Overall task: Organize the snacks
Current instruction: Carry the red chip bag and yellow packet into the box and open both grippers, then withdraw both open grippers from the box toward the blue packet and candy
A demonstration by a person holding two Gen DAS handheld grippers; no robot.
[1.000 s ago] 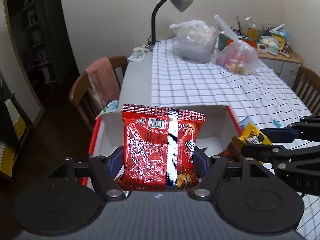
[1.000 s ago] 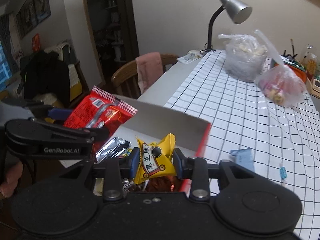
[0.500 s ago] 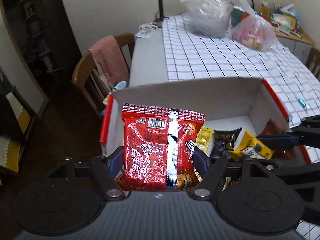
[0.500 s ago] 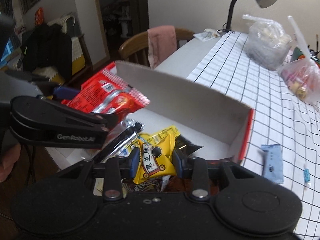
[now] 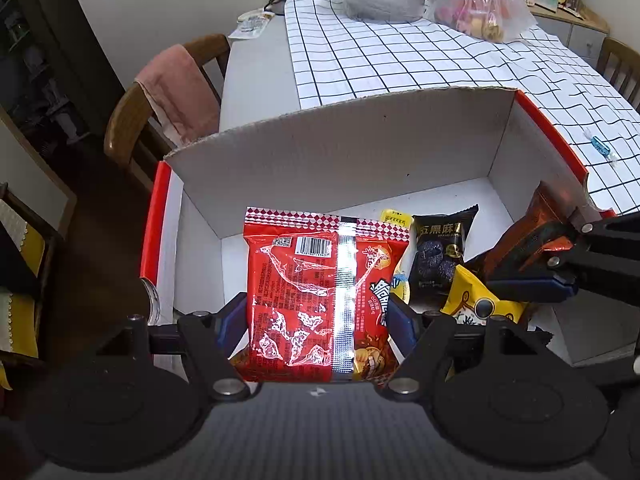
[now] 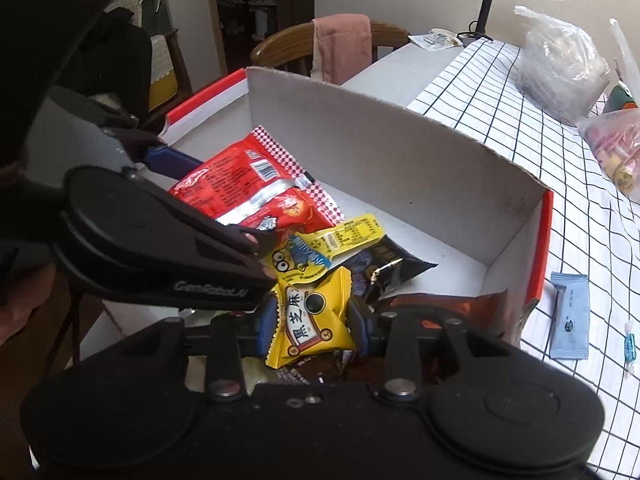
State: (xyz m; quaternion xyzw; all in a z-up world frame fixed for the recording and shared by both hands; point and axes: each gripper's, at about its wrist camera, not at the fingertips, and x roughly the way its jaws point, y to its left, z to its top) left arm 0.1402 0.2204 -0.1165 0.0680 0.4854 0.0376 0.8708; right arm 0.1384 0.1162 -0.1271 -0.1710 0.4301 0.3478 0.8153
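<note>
A white cardboard box [image 5: 360, 144] with red outer edges stands at the table's near end. My left gripper [image 5: 318, 312] is shut on a red noodle packet [image 5: 304, 280] and holds it over the left half of the box. My right gripper [image 6: 314, 320] has a small yellow snack packet [image 6: 312, 336] between its blue pads. Its jaws are opening, but the pads still touch the packet's sides, low over the snacks in the box. A black sesame packet [image 5: 440, 256], a yellow cartoon packet [image 6: 320, 248] and a brown packet [image 5: 532, 232] lie inside.
A checked cloth [image 5: 400, 60] covers the table beyond the box, with two filled plastic bags [image 5: 480, 12] at its far end. A pale blue sachet [image 6: 568, 316] lies right of the box. A wooden chair with a pink towel [image 5: 176, 84] stands left of the table.
Both grippers have come down and forward into the box with their packets, and both views now look more steeply down into it. The right jaws stand slightly wider.
</note>
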